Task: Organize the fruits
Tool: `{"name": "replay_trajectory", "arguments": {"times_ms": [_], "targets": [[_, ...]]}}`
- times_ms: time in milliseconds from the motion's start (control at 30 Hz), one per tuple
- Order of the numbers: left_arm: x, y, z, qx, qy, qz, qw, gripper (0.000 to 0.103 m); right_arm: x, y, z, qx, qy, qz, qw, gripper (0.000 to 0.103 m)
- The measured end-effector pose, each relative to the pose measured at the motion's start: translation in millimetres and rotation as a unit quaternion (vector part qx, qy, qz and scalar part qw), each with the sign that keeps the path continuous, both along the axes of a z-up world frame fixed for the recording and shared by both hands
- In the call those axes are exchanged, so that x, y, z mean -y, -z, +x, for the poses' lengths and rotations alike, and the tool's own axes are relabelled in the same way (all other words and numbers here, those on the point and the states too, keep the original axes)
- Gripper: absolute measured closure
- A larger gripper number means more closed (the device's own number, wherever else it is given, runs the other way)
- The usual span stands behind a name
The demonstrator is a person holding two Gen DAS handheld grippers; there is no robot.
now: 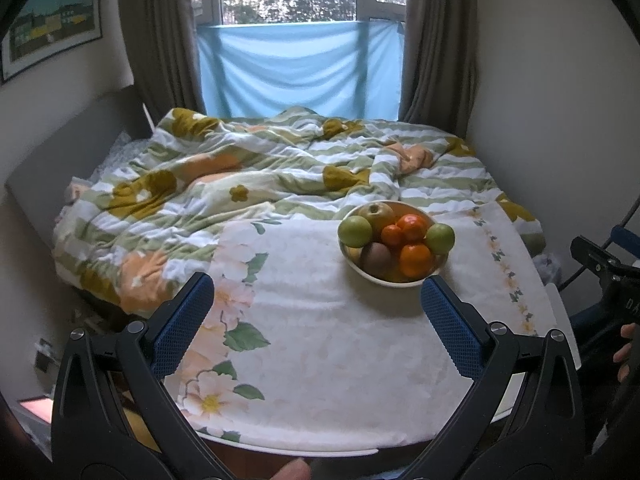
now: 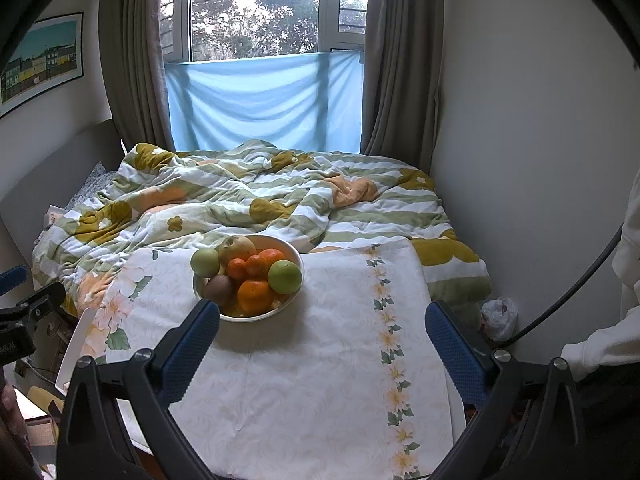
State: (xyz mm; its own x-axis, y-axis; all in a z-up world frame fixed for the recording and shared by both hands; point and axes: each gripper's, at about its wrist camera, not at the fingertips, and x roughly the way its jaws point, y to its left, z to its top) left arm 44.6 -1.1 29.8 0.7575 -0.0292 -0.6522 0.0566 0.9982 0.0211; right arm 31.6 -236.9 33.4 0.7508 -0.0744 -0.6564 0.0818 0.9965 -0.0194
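Fruits (image 1: pixel 394 240) all piled in the white bowl (image 1: pixel 404 282) on the cloth-covered table (image 1: pixel 320 360). Left gripper (image 1: pixel 318 304) and right gripper (image 2: pixel 322 332) spread wide, empty, hanging back, probably for clearance.

Black tongs (image 1: pixel 318 292) with blue textured pads (image 1: pixel 452 320), silver screws, white sleeve (image 2: pixel 600 344)

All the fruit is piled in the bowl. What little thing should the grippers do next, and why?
Hard to say. The fruit already sits together in the bowl on the cloth, which fits sorting either done or to come. Both the left hand-held gripper and the right hand-held gripper are open and hold nothing. Probably just hover over the bowl.
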Motion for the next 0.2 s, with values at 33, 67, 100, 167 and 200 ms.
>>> {"name": "replay_trajectory", "arguments": {"times_ms": [33, 67, 100, 167, 200], "targets": [[0.4, 0.0, 0.7, -0.001, 0.0, 0.002, 1.0, 0.0, 0.3, 0.4, -0.3, 0.0, 0.0, 0.0, 1.0, 0.0], [0.5, 0.2, 1.3, -0.002, 0.0, 0.003, 1.0, 0.0, -0.4, -0.4, -0.3, 0.0, 0.0, 0.001, 1.0, 0.0], [0.6, 1.1, 1.0, -0.002, -0.001, 0.005, 1.0, 0.0, -0.5, -0.5, -0.2, 0.0, 0.0, 0.001, 1.0, 0.0], [0.4, 1.2, 1.1, 0.0, -0.001, 0.005, 1.0, 0.0, -0.7, -0.5, -0.4, 0.0, 0.0, 0.0, 1.0, 0.0], [0.2, 1.5, 1.1, 0.0, -0.002, 0.004, 1.0, 0.0, -0.3, 0.1, -0.3, 0.0, 0.0, -0.001, 1.0, 0.0]]}}
